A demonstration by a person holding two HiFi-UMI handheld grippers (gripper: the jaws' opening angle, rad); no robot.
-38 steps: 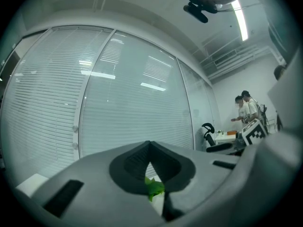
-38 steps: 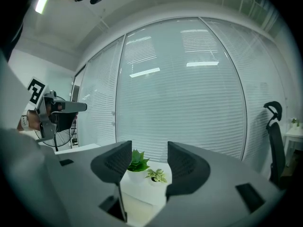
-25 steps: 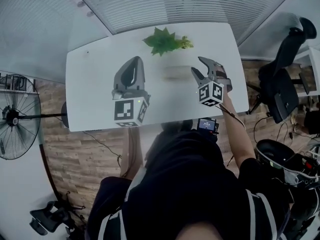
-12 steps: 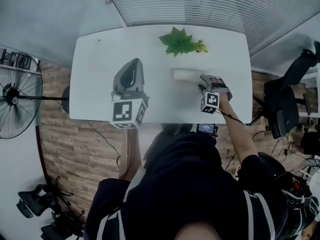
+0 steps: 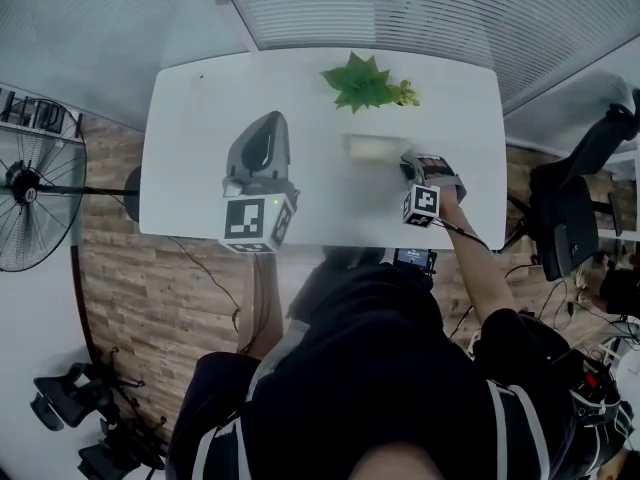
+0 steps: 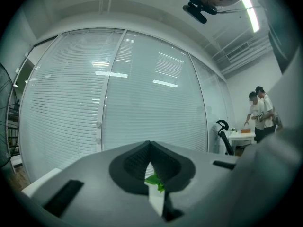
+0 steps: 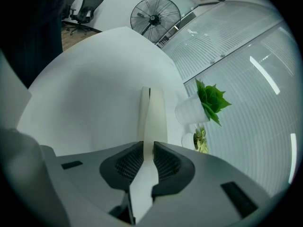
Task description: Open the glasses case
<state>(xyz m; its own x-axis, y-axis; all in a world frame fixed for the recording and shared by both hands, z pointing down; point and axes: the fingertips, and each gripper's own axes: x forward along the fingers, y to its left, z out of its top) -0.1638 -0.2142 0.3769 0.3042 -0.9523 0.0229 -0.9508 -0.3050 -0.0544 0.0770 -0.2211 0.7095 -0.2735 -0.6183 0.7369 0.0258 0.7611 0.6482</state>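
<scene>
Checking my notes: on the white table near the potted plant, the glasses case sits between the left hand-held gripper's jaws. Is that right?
Not the left: the right gripper view shows the right hand-held gripper closing its jaws on the glasses case. The rest stands.

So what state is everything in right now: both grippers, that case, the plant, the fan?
left gripper: shut, empty, over the table.
right gripper: jaws closing, pads on the glasses case between them.
glasses case: lying flat on the table, lid looks closed.
plant: standing upright at the table's far edge.
fan: blades look still.
</scene>
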